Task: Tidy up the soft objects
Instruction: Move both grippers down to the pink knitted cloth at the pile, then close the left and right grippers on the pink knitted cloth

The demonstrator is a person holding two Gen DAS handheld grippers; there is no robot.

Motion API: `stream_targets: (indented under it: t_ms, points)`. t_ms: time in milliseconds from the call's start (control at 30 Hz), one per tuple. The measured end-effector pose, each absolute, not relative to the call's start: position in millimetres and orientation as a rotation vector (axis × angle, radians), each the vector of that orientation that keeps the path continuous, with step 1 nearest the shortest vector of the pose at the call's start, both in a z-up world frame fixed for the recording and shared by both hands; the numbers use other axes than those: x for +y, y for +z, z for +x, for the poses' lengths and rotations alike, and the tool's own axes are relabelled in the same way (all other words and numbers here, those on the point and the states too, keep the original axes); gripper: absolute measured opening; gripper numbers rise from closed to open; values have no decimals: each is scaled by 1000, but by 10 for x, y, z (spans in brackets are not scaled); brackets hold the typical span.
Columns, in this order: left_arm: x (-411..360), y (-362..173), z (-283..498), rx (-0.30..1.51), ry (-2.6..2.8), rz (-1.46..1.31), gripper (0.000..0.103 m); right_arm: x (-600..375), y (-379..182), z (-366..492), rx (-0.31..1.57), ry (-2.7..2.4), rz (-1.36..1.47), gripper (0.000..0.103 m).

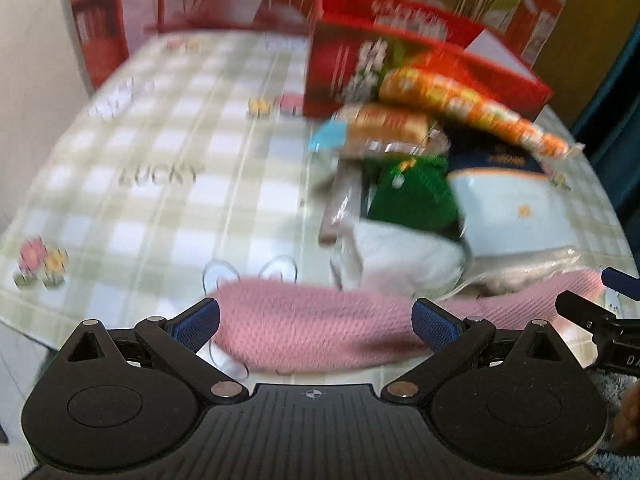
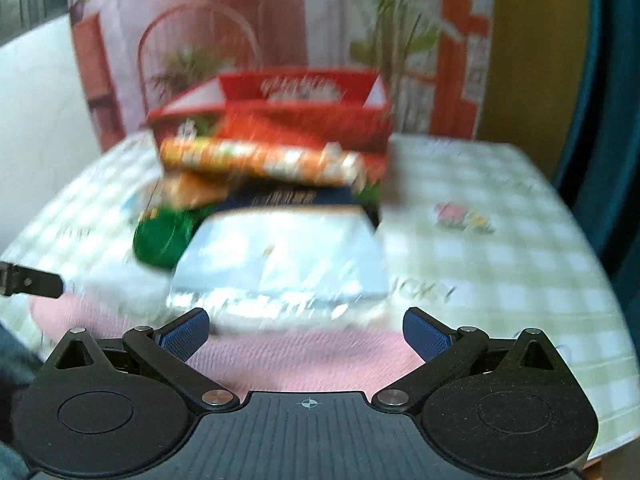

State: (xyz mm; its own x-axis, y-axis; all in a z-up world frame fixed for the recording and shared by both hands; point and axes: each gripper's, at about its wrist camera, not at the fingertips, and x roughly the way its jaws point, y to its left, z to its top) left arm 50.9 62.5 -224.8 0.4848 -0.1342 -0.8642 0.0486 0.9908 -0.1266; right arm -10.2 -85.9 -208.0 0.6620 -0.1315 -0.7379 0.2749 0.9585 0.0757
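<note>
A pink knitted cloth (image 1: 320,328) lies flat at the near edge of the table; it also shows in the right wrist view (image 2: 304,356). My left gripper (image 1: 316,322) is open, its blue pads either side of the cloth's left part. My right gripper (image 2: 306,332) is open over the cloth's right part. Behind the cloth lies a pile: a green knit item (image 1: 412,196), a white soft item (image 1: 404,256), a pale blue packet (image 2: 288,252), an orange snack bag (image 1: 472,108). An open red box (image 2: 304,116) stands behind the pile. Both views are blurred.
The table has a green-checked cloth (image 1: 160,184) printed with flowers and "LUCKY". A picture backdrop (image 2: 280,20) stands behind it. The other gripper's arm shows at the right edge of the left view (image 1: 600,312) and the left edge of the right view (image 2: 32,282).
</note>
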Motion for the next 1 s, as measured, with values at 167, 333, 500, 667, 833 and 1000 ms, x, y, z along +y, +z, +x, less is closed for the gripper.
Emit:
stream_targets:
  t_ms: [167,333,500,667,833,1000]
  points:
    - [594,-2371,535,1117,-141,-130,103,-825,-2203,-35,870,-223,195,103]
    - [538,-2574,646,1173,-178,-149,103,-978,-2298,2,913,-224,234,102]
    - [533,-2704,722,1198,-191,-188,102,-1009,-2385,58,940,-208,239,100]
    - [504,-2747,763,1175,-203,-188,102,-995,-2450,95,950,-191,236,95]
    - [483,-2710,761,1148,-238,-194,88,-1015,-2511,108,955,-178,253,91]
    - [448,-2669,723,1136,-334,-220,49,-1057,-2580,115,966,-156,302,85]
